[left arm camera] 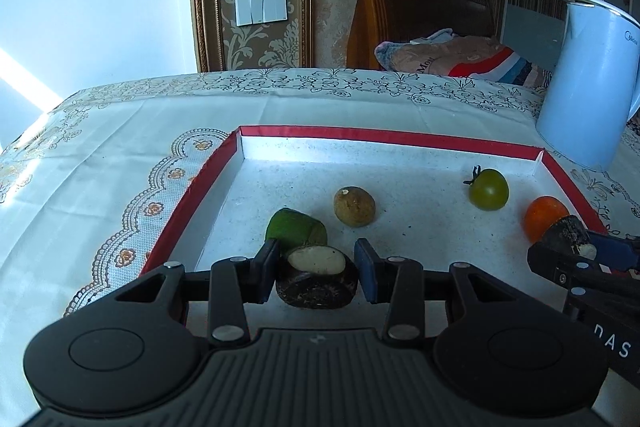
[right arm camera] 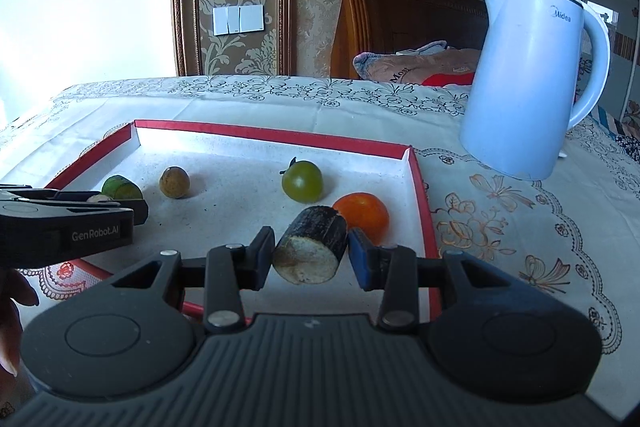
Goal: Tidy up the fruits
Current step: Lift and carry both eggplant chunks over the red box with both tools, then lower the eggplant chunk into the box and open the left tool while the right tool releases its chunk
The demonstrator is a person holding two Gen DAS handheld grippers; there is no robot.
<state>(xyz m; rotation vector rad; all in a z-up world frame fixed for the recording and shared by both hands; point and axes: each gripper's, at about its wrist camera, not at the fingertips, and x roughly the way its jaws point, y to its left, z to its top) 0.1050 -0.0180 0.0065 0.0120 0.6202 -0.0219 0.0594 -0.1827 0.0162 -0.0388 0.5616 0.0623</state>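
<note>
Here, in the left wrist view, the left gripper is pinching a dark brown piece with a pale cut top; both pads seem to press on its sides, low over the near part of the red-edged tray. Just behind it lies a green piece. Farther in the tray rest a brown round fruit, a green tomato and an orange fruit, each apart from the others. The right gripper enters from the right edge. A white kettle stands on the tablecloth beyond the tray.

In the right wrist view, the right gripper is pinching a dark cylinder piece with a pale cut end, tilted, just before the orange fruit and over the tray's right part. The green tomato sits behind it. The left gripper comes in at the left.

I judge that both pieces are being carried into the tray, so the placing step is in hand. The next move calls for lowering each piece on a free spot without pushing its neighbour, then letting go.
</note>
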